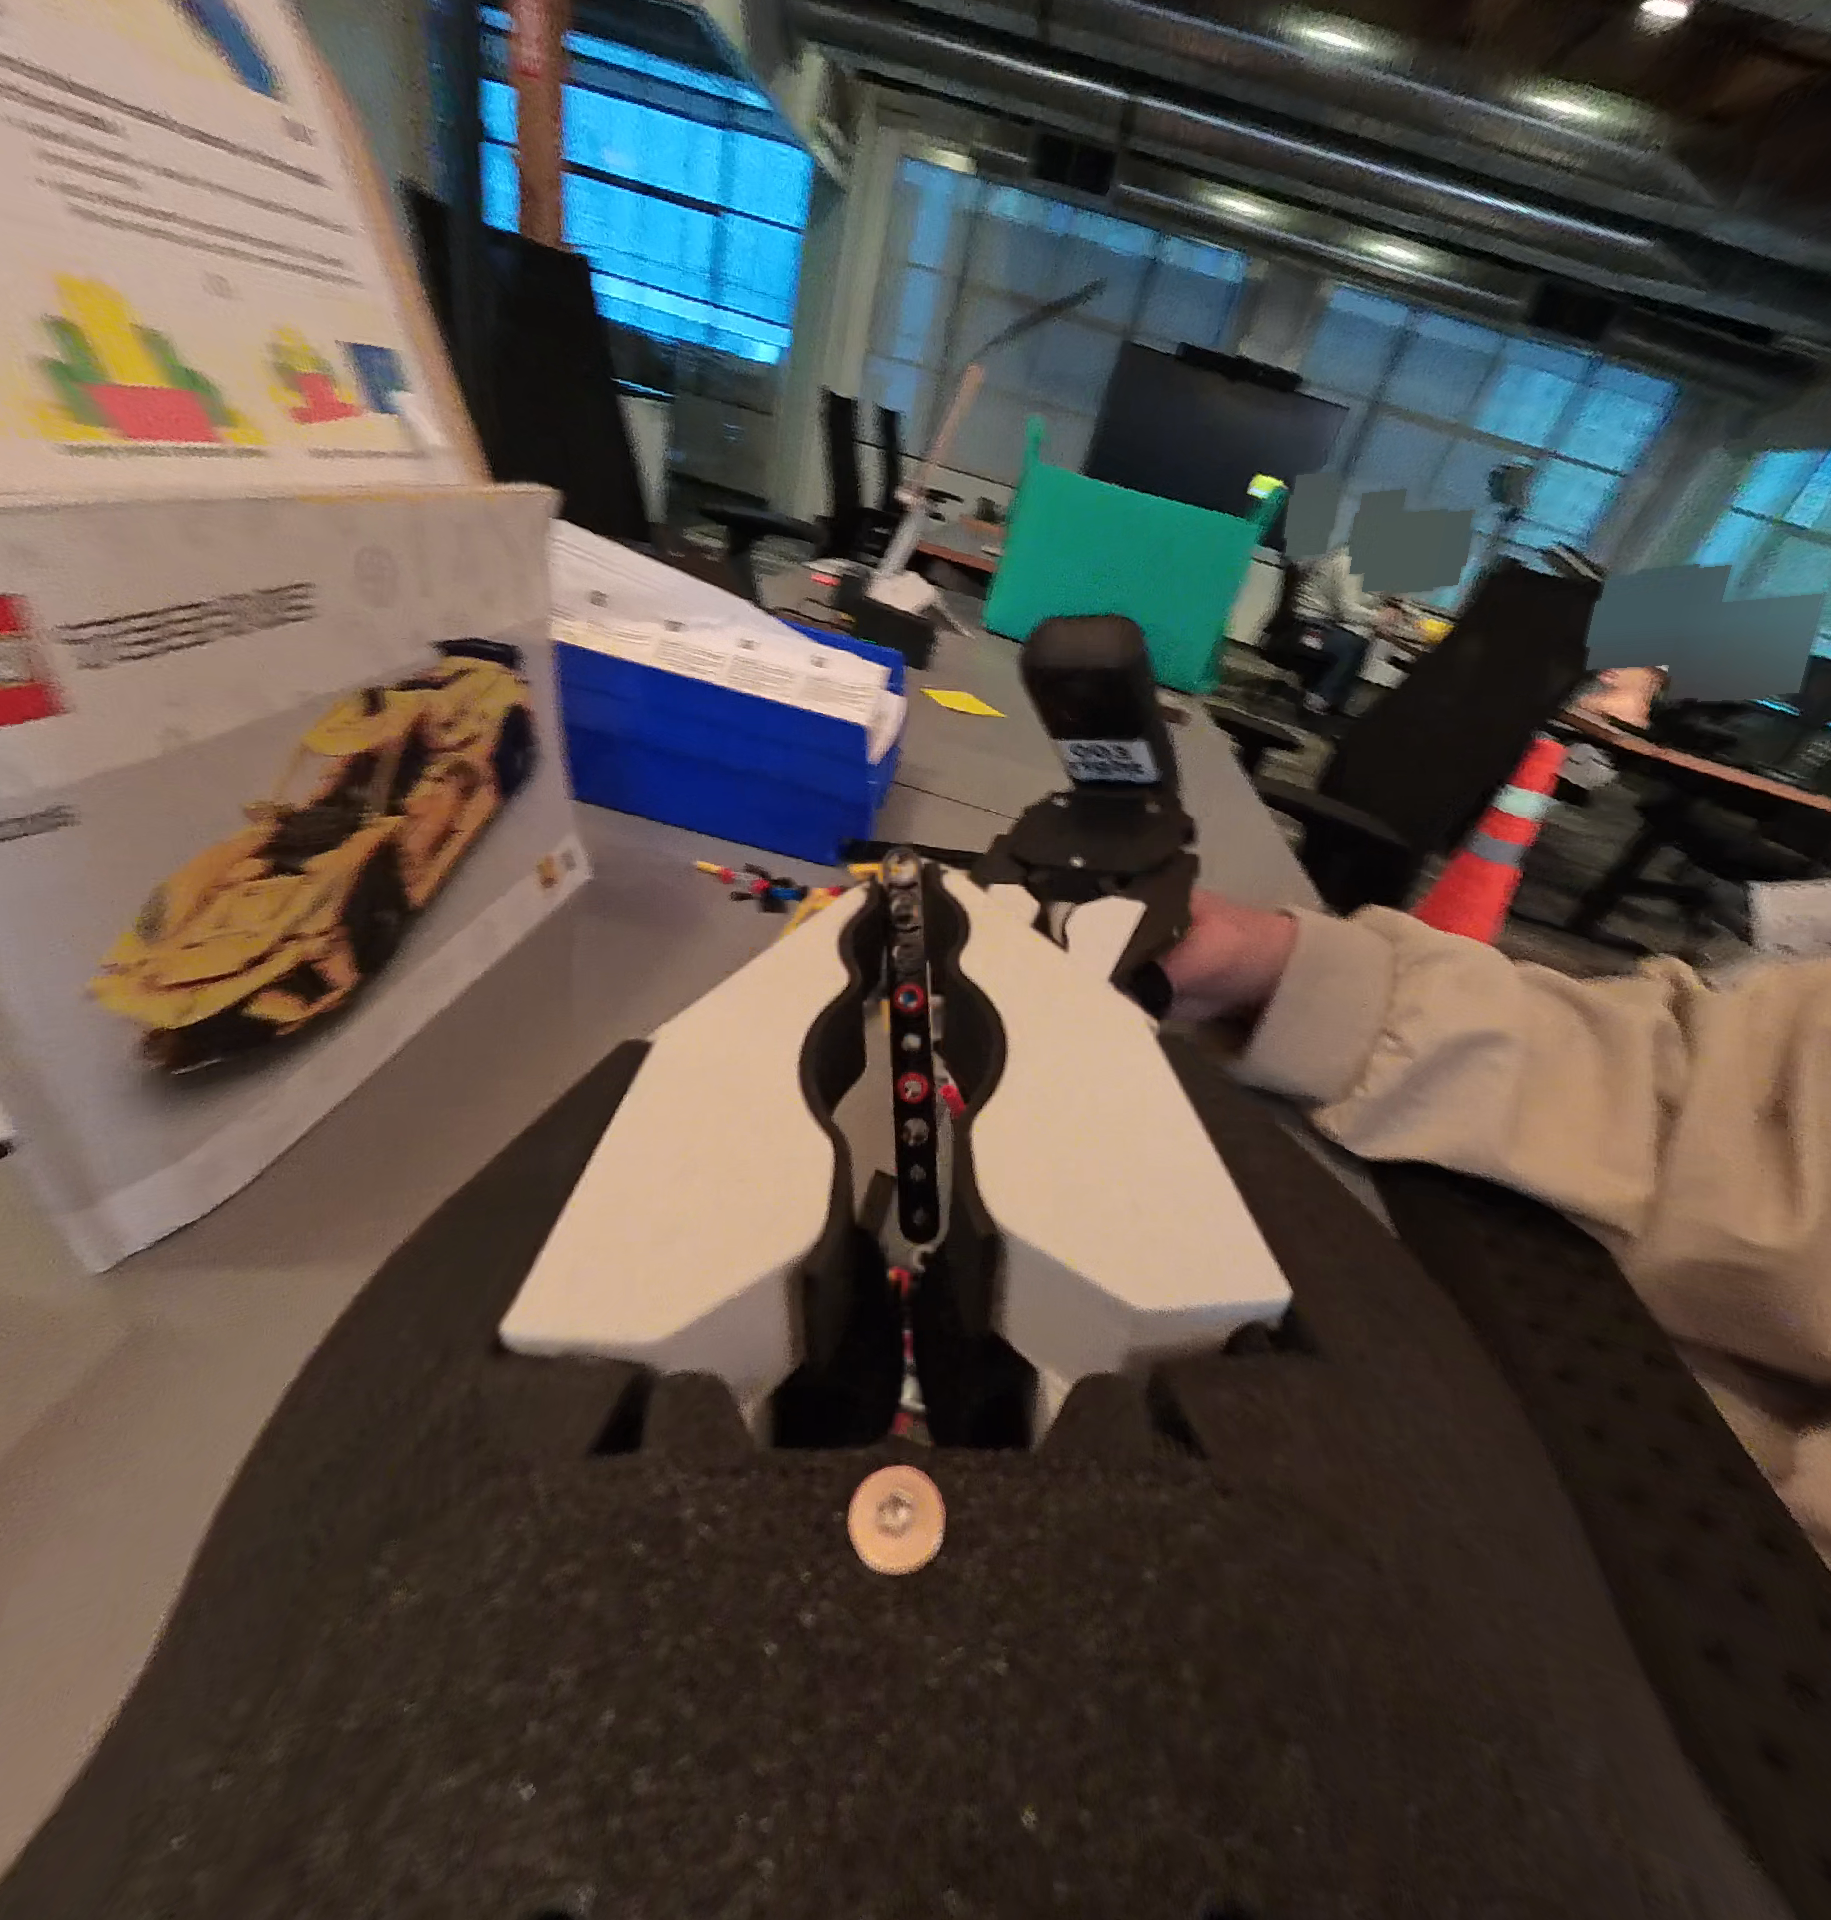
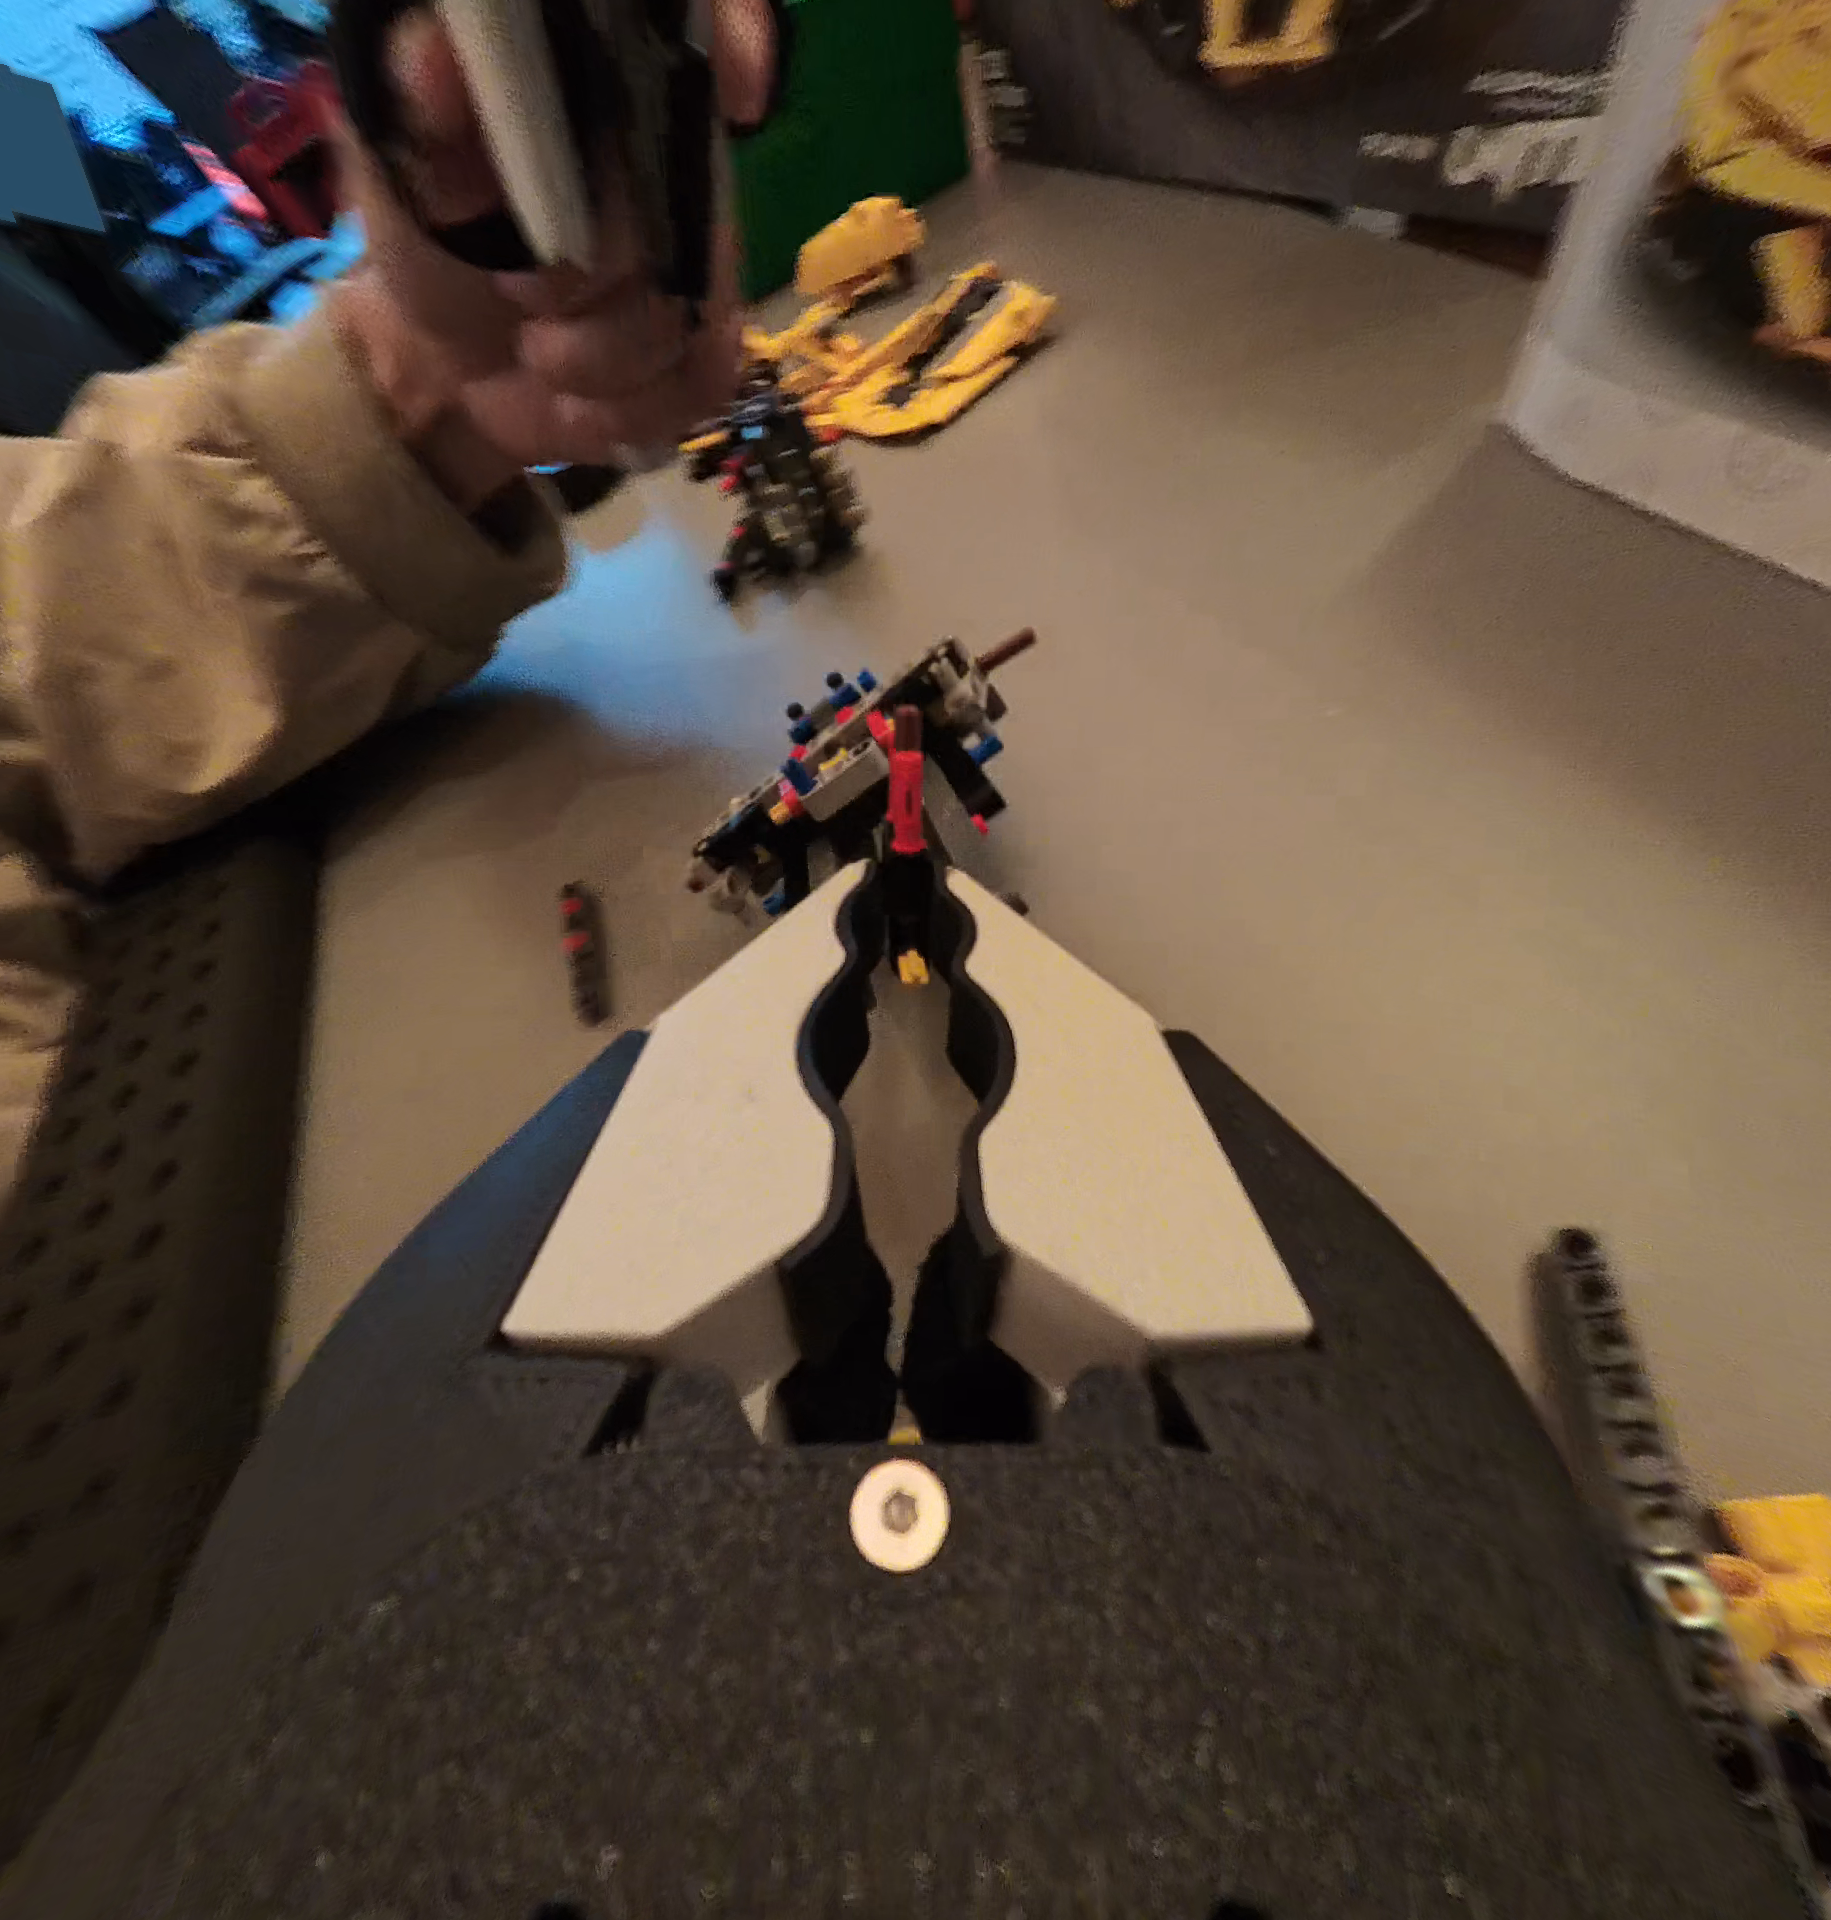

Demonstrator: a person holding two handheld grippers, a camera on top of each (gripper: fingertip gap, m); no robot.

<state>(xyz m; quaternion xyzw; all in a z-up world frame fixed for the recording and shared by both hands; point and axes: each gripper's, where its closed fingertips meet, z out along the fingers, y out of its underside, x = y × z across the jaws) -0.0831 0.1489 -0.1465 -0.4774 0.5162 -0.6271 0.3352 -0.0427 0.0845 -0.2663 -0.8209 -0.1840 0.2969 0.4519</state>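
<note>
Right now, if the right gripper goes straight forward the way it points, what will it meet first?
The right gripper is shut on a small red and black pin piece. Just ahead sits a small multicoloured brick assembly on the grey table, so that would likely be met first, though the gap is unclear.

Matt grey tabletop [image 2: 1254, 727]; glossy plastic beam [image 1: 912, 1081]

No legible text. Printing on the white box [image 1: 267, 810] and poster [image 1: 163, 208] left of the fingers, and the label on the far gripper [image 1: 1108, 758], is blurred.
</note>
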